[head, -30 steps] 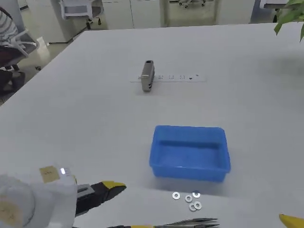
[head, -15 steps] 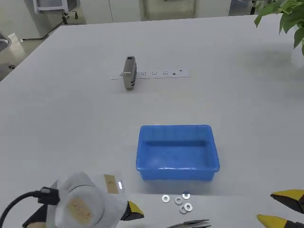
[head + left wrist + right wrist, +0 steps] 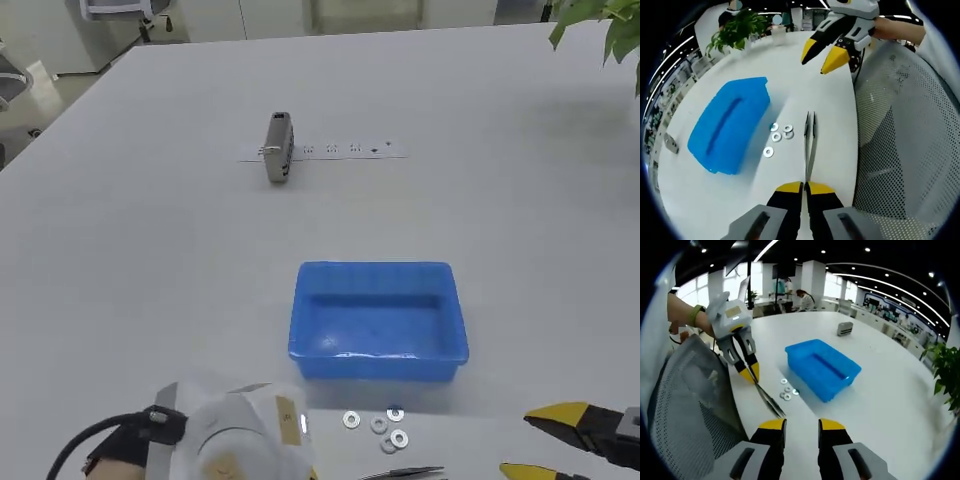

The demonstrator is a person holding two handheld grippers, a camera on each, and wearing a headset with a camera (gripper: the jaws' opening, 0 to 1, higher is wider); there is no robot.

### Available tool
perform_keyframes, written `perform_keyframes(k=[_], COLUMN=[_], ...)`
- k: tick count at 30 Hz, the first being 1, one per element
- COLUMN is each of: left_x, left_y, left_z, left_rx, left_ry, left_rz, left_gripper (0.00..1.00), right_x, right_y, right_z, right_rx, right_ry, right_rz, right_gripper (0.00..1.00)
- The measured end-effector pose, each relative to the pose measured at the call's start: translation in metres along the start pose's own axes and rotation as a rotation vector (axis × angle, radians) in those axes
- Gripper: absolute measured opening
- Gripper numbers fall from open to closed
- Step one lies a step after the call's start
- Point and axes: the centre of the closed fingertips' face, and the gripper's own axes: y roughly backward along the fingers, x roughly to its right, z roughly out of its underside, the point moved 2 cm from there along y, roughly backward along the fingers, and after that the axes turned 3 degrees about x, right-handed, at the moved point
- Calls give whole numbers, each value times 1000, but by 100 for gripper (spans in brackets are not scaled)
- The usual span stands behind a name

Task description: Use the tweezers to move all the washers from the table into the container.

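At the table [image 3: 832, 95] edge, left gripper [image 3: 803, 188] pinches the tweezers [image 3: 810, 142] beside the washers [image 3: 778, 135]; right gripper [image 3: 802, 424] slightly parted.

I record my left gripper [image 3: 805, 187] low at the near edge, its jaws pressed together on the rear end of the tweezers [image 3: 809, 162]. A banded wrist [image 3: 694, 315] backs it. My right gripper [image 3: 802, 426] faces the left one, held level, with its jaws parted.
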Motion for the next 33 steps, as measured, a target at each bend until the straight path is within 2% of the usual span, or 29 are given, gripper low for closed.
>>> perform_keyframes(k=[5, 10, 14, 19, 22, 24, 29, 33], left_x=[1, 4, 3, 4, 5, 6, 11, 16], left_y=[-1, 4, 14, 36, 48, 54, 65, 65], left_z=[0, -3, -10, -26, -39, -45, -66, -79], left_rx=[-34, -33, -4, 51, 91, 104, 130, 125], left_ry=[-103, -122, -109, -69, -61, -62, -90, -135], left_rz=[1, 15, 9, -1, -8, -9, -6, 10], left_gripper=[0, 0, 0, 0, 0, 0, 0, 0], right_x=[-4, -10, -15, -20, -23, -26, -33, -43], right_y=[-4, -7, -8, -11, -13, -15, -21, -28], right_z=[2, 0, -1, -3, -4, -6, -11, -14], right_rx=[-2, 3, 7, 10, 14, 18, 26, 35], right_ry=[16, 23, 30, 39, 48, 58, 80, 98], right_rz=[-28, -55, -74, -100, -118, -133, -170, -209], right_gripper=[22, 22, 22, 21, 20, 20, 18, 15])
